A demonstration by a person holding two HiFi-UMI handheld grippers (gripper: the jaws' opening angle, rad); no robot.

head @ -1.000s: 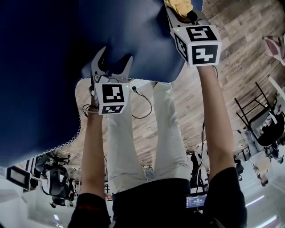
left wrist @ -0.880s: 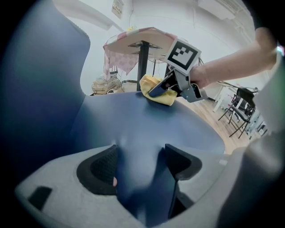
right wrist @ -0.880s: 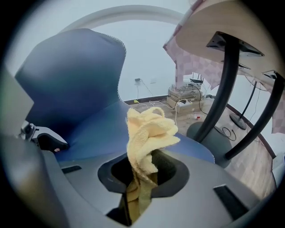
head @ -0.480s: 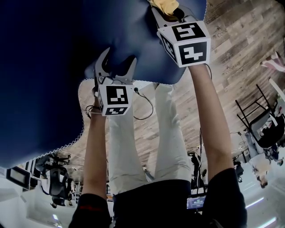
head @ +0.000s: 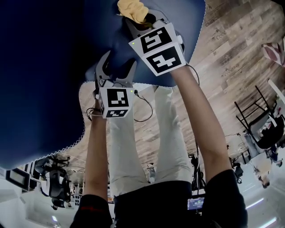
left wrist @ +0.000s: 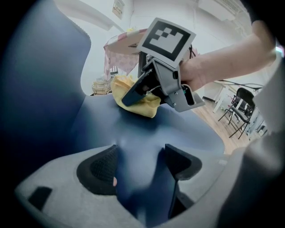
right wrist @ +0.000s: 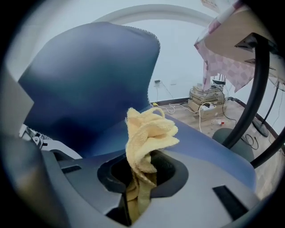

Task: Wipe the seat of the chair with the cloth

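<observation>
Cloth (head: 132, 10), 12 o'clock, clenched in right gripper (head: 139, 18) jaws against blue chair seat (head: 53, 67) to wipe; left gripper (head: 118, 62) jaws released, probably steadying seat.

- The left gripper (left wrist: 140, 168) fills the 6 o'clock edge, its jaws apart with only the blue seat (left wrist: 187, 131) showing between them.
- Toward 12 o'clock the right gripper (left wrist: 132, 95) presses a yellow cloth (left wrist: 143, 107) onto the seat.
- A hand (left wrist: 198, 73) at 2 o'clock holds that gripper.
- The chair's backrest (left wrist: 40, 89) rises at 9 o'clock.
- Black chairs (left wrist: 239, 111) stand on wooden floor at 3 o'clock.
</observation>
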